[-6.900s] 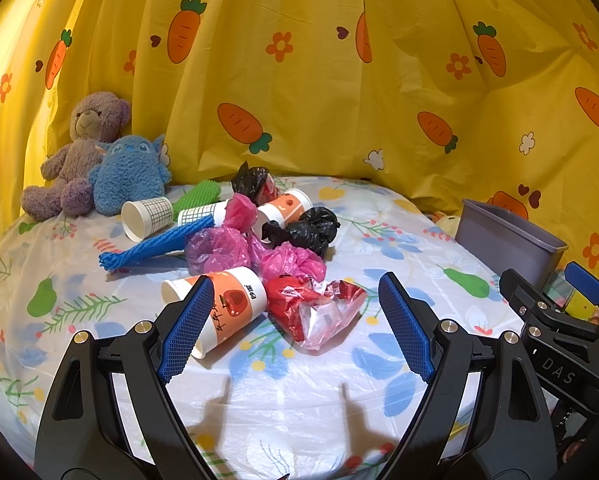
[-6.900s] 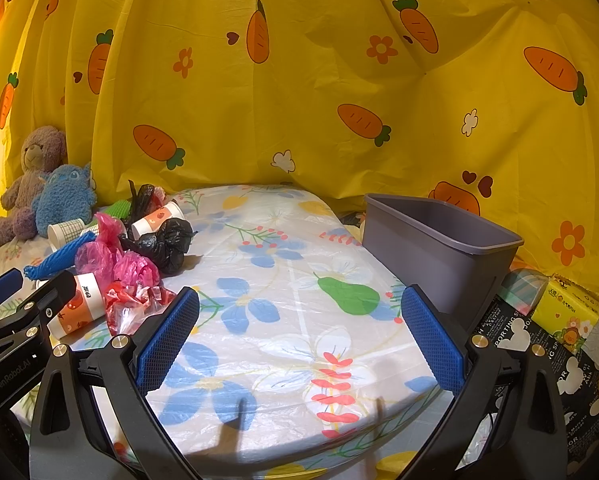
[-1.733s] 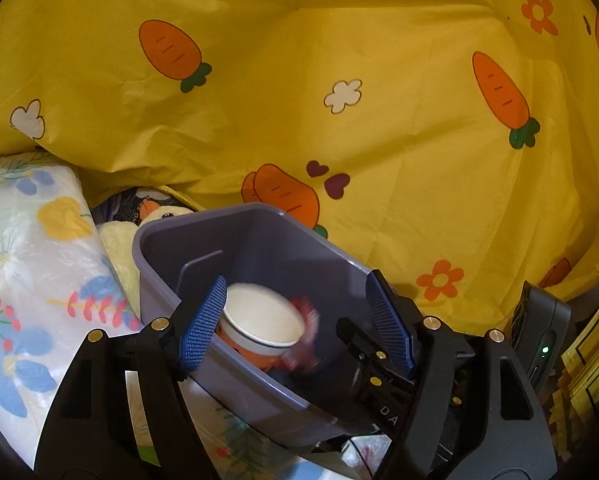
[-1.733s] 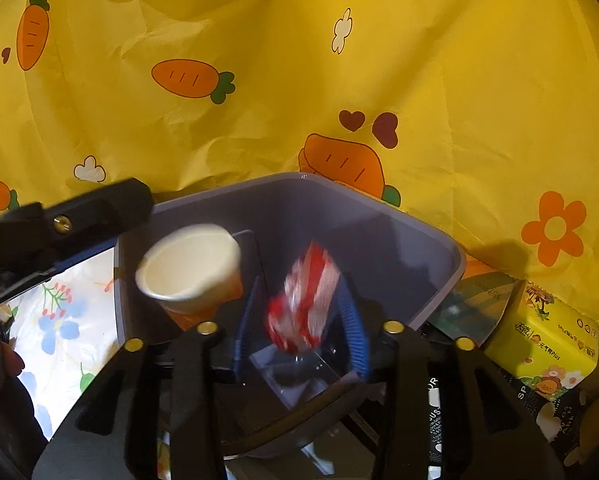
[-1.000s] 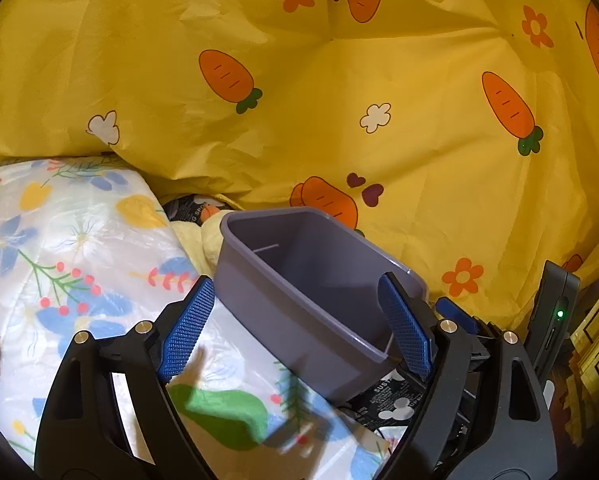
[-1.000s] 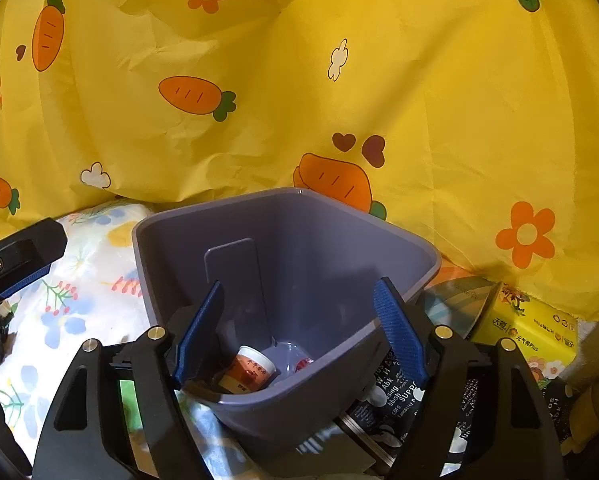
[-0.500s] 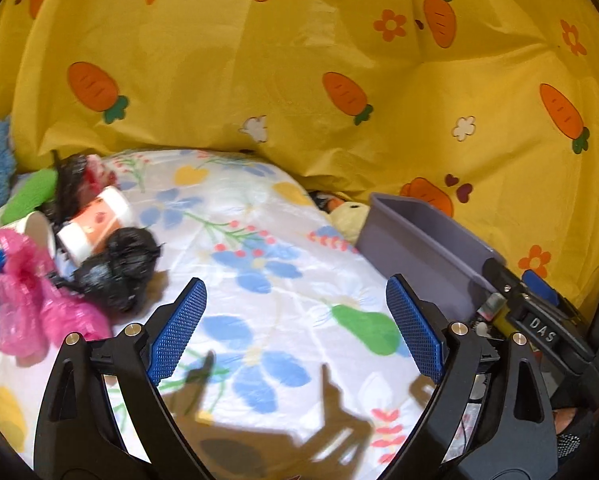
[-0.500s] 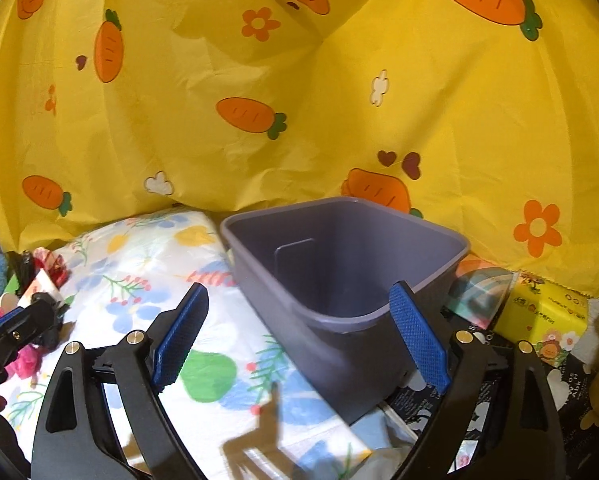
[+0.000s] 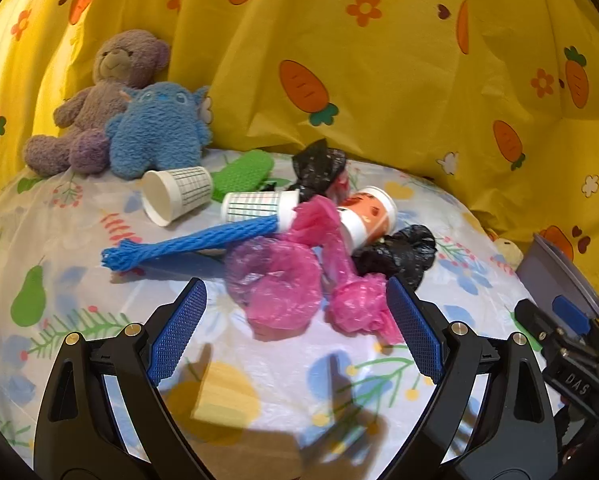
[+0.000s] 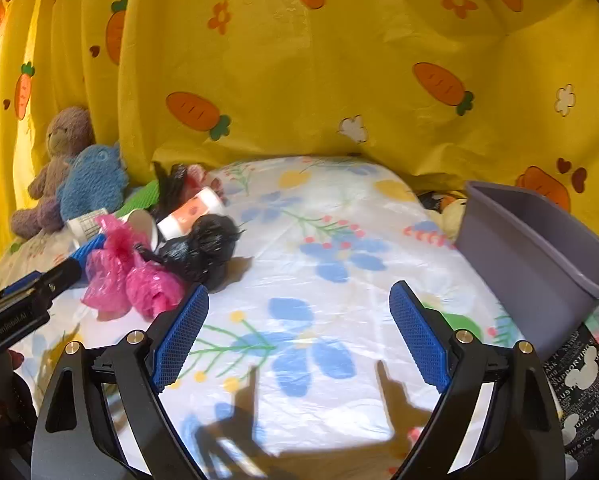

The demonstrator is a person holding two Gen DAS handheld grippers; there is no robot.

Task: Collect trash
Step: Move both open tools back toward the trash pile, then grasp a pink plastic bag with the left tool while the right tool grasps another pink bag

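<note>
Both grippers empty, facing the litter heap on the floral plastic sheet.
My left gripper [image 9: 295, 332], jaws spread wide, has the crumpled pink plastic bags [image 9: 277, 284] just ahead, between its pads; my right gripper [image 10: 299, 338], equally wide, sees them off to its left, grey plastic bin [image 10: 539, 248] at right.

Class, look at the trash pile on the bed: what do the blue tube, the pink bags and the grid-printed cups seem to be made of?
Blue tube: foam netting, judging by its open mesh. Pink bags: thin glossy plastic film, crinkled and translucent. Grid-printed cups: probably matte paper, with rolled rims.
</note>
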